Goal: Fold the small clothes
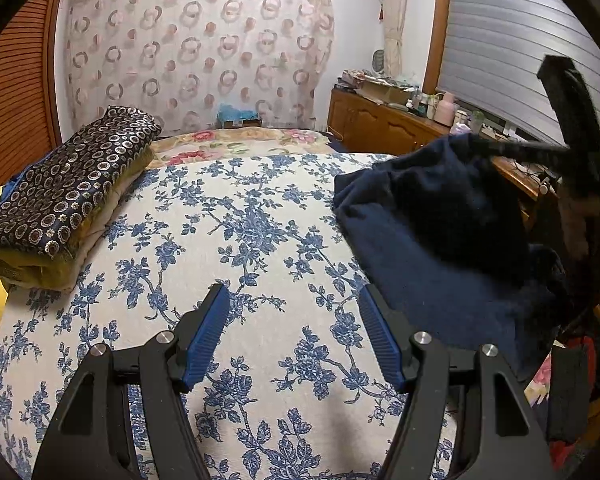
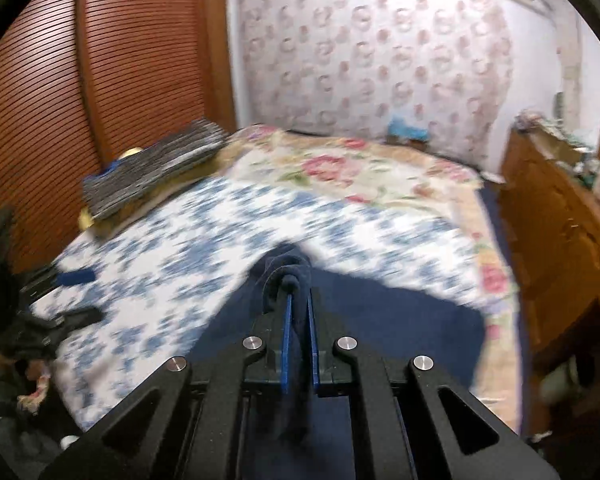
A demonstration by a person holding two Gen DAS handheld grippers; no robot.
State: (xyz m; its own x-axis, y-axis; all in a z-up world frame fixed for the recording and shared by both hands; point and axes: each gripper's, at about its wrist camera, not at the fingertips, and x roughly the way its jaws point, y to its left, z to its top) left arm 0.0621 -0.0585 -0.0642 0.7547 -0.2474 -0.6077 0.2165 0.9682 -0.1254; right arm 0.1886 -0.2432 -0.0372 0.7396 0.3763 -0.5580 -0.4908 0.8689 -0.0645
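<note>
One navy garment (image 1: 440, 248) on one bed (image 1: 260, 240) — two hand-held tools, the left tool (image 1: 294, 320) and the right tool (image 2: 298, 312) — plus one folded stack of bedding (image 1: 60, 200) and one wooden cabinet (image 1: 380, 124).

Bed centre open, edges crowded.
Bedspread (image 1: 236, 216) bare mid-bed; folded quilt (image 1: 64, 192) blocks left edge, navy cloth (image 1: 432, 248) and cabinet (image 1: 380, 124) right.

A floral-covered bed (image 1: 260, 216) sits between a slatted wooden wardrobe (image 1: 16, 92) and a shuttered window (image 1: 512, 40).
</note>
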